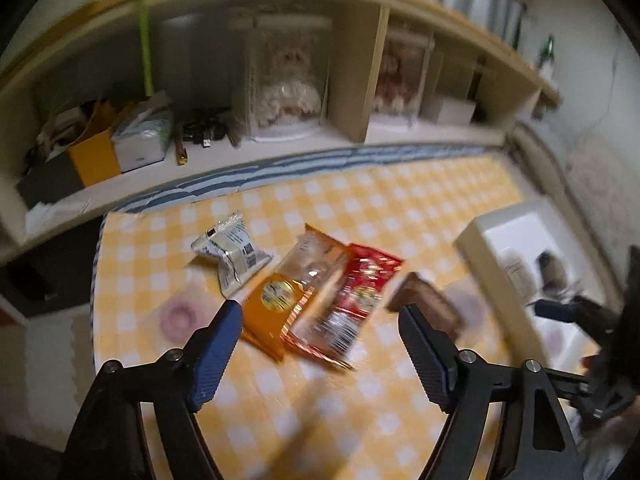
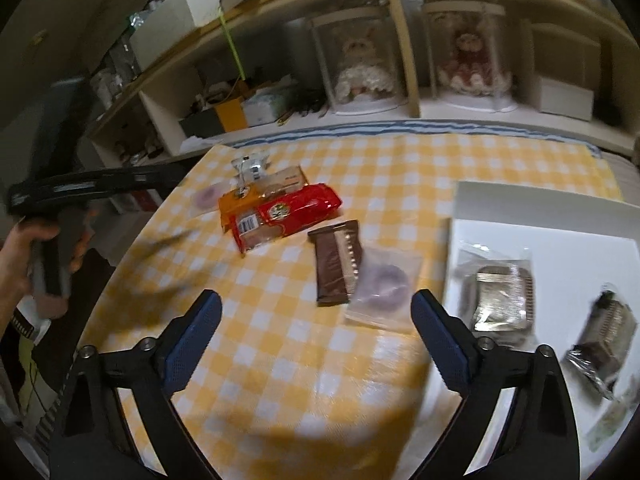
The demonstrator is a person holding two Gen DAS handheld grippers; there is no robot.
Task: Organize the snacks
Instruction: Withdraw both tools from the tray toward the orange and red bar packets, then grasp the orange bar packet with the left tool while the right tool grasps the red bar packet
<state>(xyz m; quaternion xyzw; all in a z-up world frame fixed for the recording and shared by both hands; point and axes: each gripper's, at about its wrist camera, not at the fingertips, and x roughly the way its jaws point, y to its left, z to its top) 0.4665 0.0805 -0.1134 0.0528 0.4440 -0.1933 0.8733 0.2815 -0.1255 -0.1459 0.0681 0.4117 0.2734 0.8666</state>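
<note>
Snack packets are lying on the yellow checked tablecloth (image 2: pixel 304 360): a red packet (image 2: pixel 288 212) is overlapping an orange packet (image 1: pixel 276 304), a brown packet (image 2: pixel 336 264) sitting nearby. Left gripper (image 1: pixel 320 320) and right gripper (image 2: pixel 316 304) are hovering above, jaws apart, gripping nothing.

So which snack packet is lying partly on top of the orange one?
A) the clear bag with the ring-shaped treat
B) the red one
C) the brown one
B: the red packet overlaps the orange packet, while the brown packet lies apart on the yellow checked cloth.
</note>
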